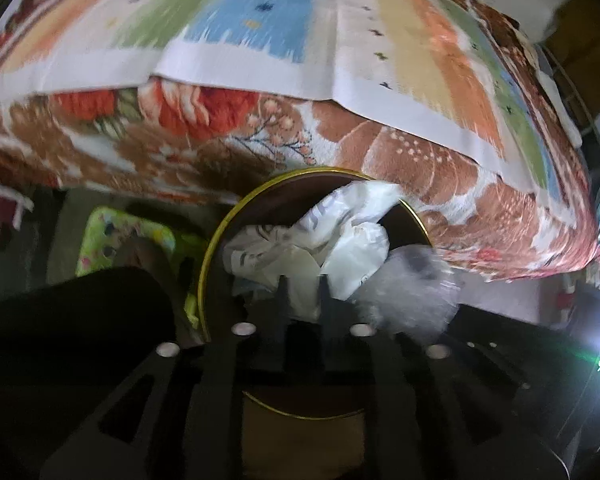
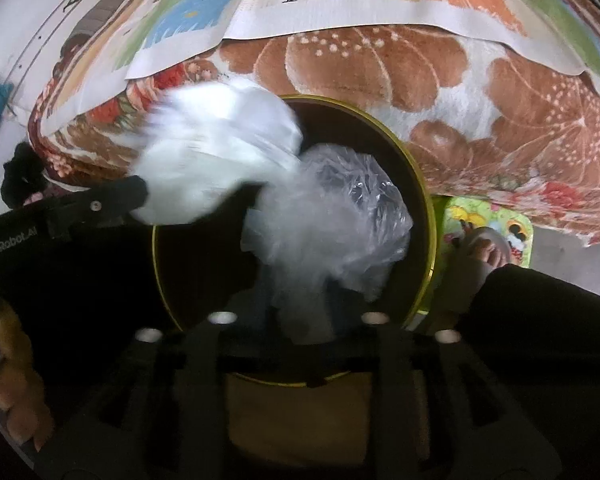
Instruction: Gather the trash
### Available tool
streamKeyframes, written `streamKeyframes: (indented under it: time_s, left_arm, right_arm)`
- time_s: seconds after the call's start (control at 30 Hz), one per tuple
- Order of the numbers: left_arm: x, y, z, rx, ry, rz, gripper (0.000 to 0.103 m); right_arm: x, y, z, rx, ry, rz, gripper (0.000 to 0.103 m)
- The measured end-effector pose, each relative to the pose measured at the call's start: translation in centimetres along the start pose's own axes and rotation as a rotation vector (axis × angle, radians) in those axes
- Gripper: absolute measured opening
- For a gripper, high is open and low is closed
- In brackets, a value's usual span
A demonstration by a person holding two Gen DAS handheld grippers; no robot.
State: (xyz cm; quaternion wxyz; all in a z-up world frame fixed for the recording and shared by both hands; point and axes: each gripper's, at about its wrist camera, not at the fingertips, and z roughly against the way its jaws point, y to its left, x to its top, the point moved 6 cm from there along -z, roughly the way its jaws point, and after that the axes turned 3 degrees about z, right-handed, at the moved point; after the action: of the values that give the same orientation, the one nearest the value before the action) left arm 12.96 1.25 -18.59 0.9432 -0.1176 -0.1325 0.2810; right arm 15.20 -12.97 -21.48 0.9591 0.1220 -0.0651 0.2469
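A round dark bin with a yellow rim (image 1: 214, 248) (image 2: 422, 184) stands on the floor right below both grippers. My left gripper (image 1: 303, 292) points down into it, its fingers a little apart with a crumpled white plastic bag (image 1: 340, 236) between them and spilling over the bin's mouth. My right gripper (image 2: 304, 312) also points down, jaws apart, and a clear crinkled plastic bag (image 2: 328, 232) (image 1: 412, 288) lies between and over its fingers, hiding the tips. In the right wrist view the left gripper (image 2: 140, 194) shows at the left with the blurred white bag (image 2: 216, 152).
A bed with a floral brown blanket (image 1: 400, 152) (image 2: 380, 64) and a striped colourful mat (image 1: 260, 12) runs right behind the bin. A green patterned mat (image 1: 128, 232) (image 2: 496, 220) lies on the floor beside it, with a person's foot (image 2: 484, 248) and dark trouser leg (image 1: 80, 320) close by.
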Motion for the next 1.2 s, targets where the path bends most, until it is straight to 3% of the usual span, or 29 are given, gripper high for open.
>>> streamKeyframes:
  time_s: [0.03,0.2,0.4,0.53,0.63,0.7,0.8,0.9,1.0,1.07,1.2]
  left_arm:
    - [0.2,0.2,0.1,-0.006,-0.004,0.013,0.033]
    - [0.4,0.9,1.3,-0.040,-0.027,0.051,0.040]
    - [0.0,-0.1,3.6,-0.066,-0.079,-0.040,0.050]
    - [-0.9,-0.8,5.8,-0.069,-0.139,-0.129,0.059]
    - [-1.7,-1.3,7.9,-0.112,-0.199,-0.182,0.064]
    - [-2.3,-1.4,9.9,-0.140,-0.268,-0.205,0.072]
    - [-3.5,-1.5,11.9,-0.150,-0.343,-0.262,0.081]
    - [-5.0,-1.4,12.3,-0.106,-0.373,-0.315,0.085]
    - [-6.3,-1.2,13.0,-0.100,-0.425,-0.343,0.098]
    - [-6.8,-1.2,13.7,-0.100,-0.466,-0.360,0.097]
    - [-7.1,-0.6,13.6,-0.076,-0.450,-0.344,0.097]
  right_arm:
    - [0.1,-0.1,0.1,-0.008,-0.008,0.001,0.043]
    - [-0.1,-0.2,1.3,0.009,-0.031,-0.012,0.045]
    - [-0.1,-0.4,4.4,-0.041,-0.128,0.039,0.047]
    - [-0.5,-0.9,7.1,-0.030,-0.198,0.045,0.053]
    - [-1.3,-0.5,9.8,-0.078,-0.296,0.090,0.055]
    - [-1.8,0.2,11.2,-0.083,-0.353,0.128,0.064]
    - [-3.1,0.9,13.0,-0.030,-0.401,0.154,0.067]
    - [-4.3,0.9,14.8,-0.043,-0.466,0.172,0.075]
    - [-5.4,1.5,16.4,-0.059,-0.544,0.210,0.088]
    - [-6.0,1.6,17.3,-0.056,-0.584,0.221,0.094]
    - [-6.7,1.6,17.7,-0.042,-0.598,0.224,0.094]
